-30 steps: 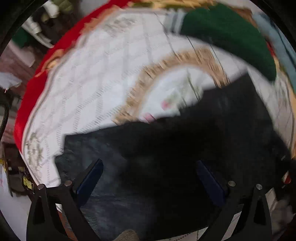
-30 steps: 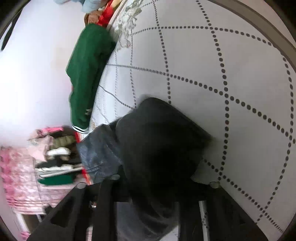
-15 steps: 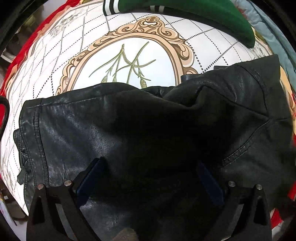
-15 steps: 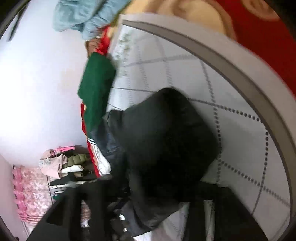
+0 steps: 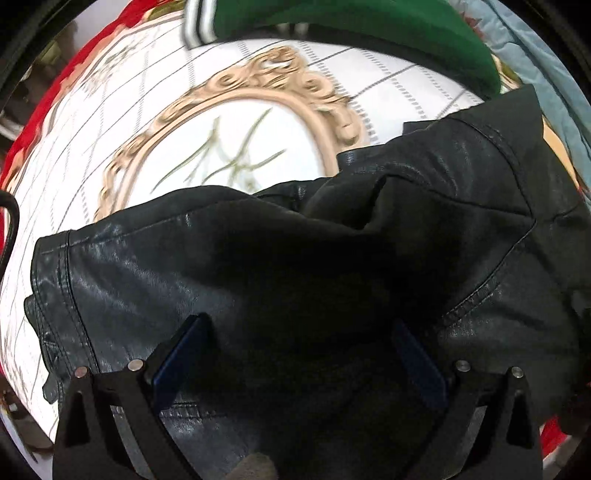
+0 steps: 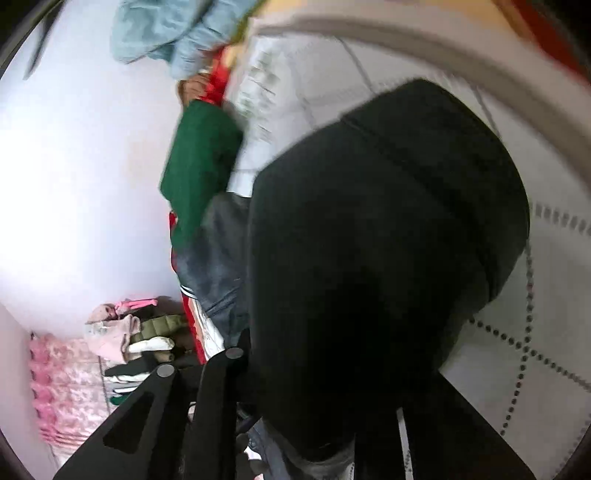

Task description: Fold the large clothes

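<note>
A black leather jacket lies crumpled on a white bedspread with a gold ornamental frame print. My left gripper is open, its blue pads wide apart just above the jacket's near part. In the right wrist view a large fold of the black jacket fills the middle and hangs over my right gripper. The jaws there are hidden by the fabric, which bunches between the fingers.
A green garment with striped cuff lies at the far edge of the bed, also in the right wrist view. A light blue garment lies beyond it. Folded clothes are stacked by a white wall. The bed has a red border.
The left gripper came lower and closer over the jacket, staying open. The right gripper lifted and swung with the jacket fold, which now fills more of its view.
</note>
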The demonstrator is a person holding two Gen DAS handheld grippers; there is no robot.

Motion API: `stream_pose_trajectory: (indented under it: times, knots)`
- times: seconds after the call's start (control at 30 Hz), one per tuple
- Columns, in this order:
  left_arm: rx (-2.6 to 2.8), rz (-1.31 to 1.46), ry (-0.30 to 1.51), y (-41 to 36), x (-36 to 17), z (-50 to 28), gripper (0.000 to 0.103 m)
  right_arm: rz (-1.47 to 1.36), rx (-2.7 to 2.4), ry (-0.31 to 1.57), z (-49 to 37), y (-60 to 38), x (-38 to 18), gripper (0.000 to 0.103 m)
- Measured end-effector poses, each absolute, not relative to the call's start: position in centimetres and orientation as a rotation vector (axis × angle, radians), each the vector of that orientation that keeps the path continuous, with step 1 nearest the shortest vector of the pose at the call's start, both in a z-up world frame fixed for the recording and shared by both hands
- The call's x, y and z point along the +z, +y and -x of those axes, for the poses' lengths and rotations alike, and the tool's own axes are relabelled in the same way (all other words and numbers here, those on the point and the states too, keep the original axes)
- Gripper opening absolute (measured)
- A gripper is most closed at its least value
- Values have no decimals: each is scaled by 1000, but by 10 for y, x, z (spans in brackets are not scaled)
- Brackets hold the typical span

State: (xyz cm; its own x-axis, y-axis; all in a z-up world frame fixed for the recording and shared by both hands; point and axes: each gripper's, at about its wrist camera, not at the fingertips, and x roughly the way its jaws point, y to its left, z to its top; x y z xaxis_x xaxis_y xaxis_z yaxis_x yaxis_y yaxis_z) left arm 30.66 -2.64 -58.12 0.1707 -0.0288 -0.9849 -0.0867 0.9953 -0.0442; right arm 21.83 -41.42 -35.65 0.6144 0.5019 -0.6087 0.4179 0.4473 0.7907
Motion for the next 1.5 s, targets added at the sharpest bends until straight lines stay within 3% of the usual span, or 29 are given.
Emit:
stream_pose_trajectory:
  times: [0.33,0.57,0.83,1.0,1.07,1.17,1.2,1.23,1.3,1.5]
  knots:
    - [-149,210,1391,-71,-577,-362,103,-733,28,886,-247,-377,-236,20]
    - [81,446,1273,50,-518,-308,103,-437,121,917,-253,-298,-196,20]
    - [460,525,1214,185,-483,-183,103,-112,343,982,-238,-153,-208,20]
    - [602,564,1183,231,-477,-133,103,84,482,1119,-208,-63,-278,20]
    - [633,584,1174,241,-479,-126,103,130,505,1206,-200,-44,-314,23]
    - [660,597,1154,254,-470,-119,103,172,550,1347,-193,-24,-350,41]
    - [659,600,1141,256,-464,-119,103,173,571,1353,-191,-23,-349,49]
    - [657,604,1132,258,-459,-116,103,170,595,1361,-189,-22,-345,65]
    - [640,615,1102,262,-443,-119,103,99,720,1434,-191,-28,-334,85]
    - [502,616,1036,241,-407,-159,103,-99,786,1462,-196,-89,-281,85]
